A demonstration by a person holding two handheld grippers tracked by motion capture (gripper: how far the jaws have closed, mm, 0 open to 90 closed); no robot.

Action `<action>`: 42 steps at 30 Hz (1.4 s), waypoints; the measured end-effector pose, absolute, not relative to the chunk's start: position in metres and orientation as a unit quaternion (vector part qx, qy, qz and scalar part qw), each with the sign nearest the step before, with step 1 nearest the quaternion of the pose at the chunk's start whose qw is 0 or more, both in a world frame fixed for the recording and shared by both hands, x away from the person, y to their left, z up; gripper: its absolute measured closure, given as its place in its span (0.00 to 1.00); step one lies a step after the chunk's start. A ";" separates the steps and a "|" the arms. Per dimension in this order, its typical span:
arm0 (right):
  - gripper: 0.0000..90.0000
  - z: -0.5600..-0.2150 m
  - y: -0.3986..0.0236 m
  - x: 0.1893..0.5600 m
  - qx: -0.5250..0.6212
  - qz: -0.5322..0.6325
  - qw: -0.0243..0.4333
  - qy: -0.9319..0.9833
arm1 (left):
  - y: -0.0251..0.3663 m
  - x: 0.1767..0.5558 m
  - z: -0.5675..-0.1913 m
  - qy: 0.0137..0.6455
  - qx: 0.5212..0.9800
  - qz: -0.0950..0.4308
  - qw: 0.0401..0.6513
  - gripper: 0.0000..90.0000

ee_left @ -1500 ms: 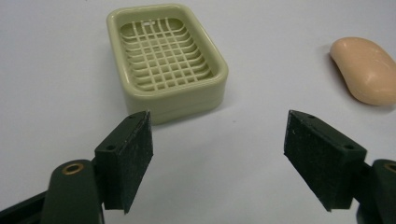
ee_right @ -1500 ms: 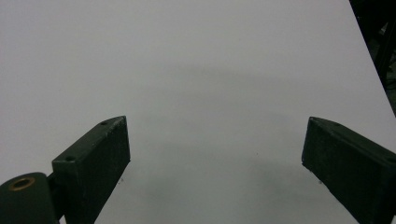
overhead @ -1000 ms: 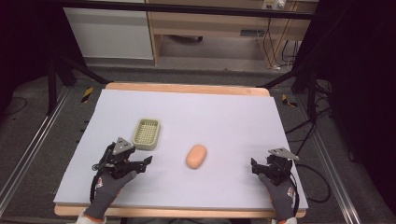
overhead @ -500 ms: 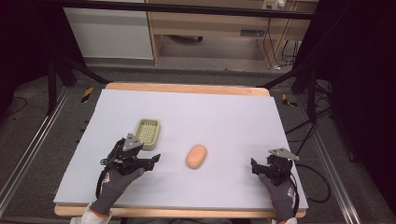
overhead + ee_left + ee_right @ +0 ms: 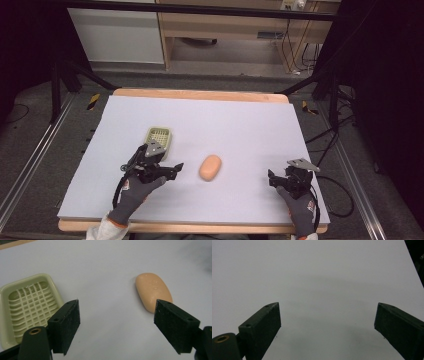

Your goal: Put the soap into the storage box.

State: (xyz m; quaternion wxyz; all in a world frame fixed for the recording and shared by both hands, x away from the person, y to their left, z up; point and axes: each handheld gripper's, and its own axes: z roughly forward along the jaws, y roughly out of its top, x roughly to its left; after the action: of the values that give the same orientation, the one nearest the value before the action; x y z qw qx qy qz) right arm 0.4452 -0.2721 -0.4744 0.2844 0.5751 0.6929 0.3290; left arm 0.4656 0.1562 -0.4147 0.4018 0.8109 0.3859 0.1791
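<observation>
Worktop (image 5: 250,120): pale lavender sheet over a wooden board, the wood showing along the far and near edges.

Soap bar (image 5: 210,167): peach-coloured, oval, lying flat on the sheet near the middle of the near half. In the left gripper view the soap bar (image 5: 153,291) sits ahead and toward the right-hand jaw, whose tip overlaps its near end in the picture; contact cannot be told.

Soap dish (image 5: 159,137): pale green, rectangular with rounded corners, ribbed grid floor, nothing in it. It stands left of the soap, apart from it. In the left gripper view the soap dish (image 5: 28,306) lies behind the left-hand jaw.

Left gripper (image 5: 171,169): held in a grey-gloved left hand (image 5: 134,192), low over the sheet between dish and soap, jaws pointing toward the soap. Jaws spread wide, nothing between them; seen also in its own view (image 5: 117,328).

Right gripper (image 5: 272,179): held in a grey-gloved right hand (image 5: 299,206) near the right front of the worktop, well apart from the soap. Jaws spread wide over bare sheet, holding nothing, as its own view shows (image 5: 327,327).

Beyond the worktop: grey floor (image 5: 210,82), a wooden shelf unit (image 5: 225,25) and loose cables (image 5: 295,47).
</observation>
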 end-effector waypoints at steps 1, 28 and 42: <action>0.08 -0.474 -0.272 0.445 0.575 0.329 0.284 0.693 | 0.154 0.466 -0.414 0.386 0.811 0.177 0.403 0.22; 0.08 -0.474 -0.271 0.445 0.574 0.333 0.286 0.691 | 0.097 0.482 -0.417 0.360 0.828 0.157 0.400 0.22; 0.08 -0.473 -0.271 0.445 0.575 0.332 0.284 0.692 | 0.079 0.492 -0.425 0.360 0.839 0.147 0.381 0.22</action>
State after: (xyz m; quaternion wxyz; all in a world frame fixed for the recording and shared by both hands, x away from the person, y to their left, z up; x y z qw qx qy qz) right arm 0.4452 -0.2710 -0.4735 0.2835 0.5753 0.6917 0.3319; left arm 0.4924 0.0794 -0.4254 0.3809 0.8389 0.3601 0.1466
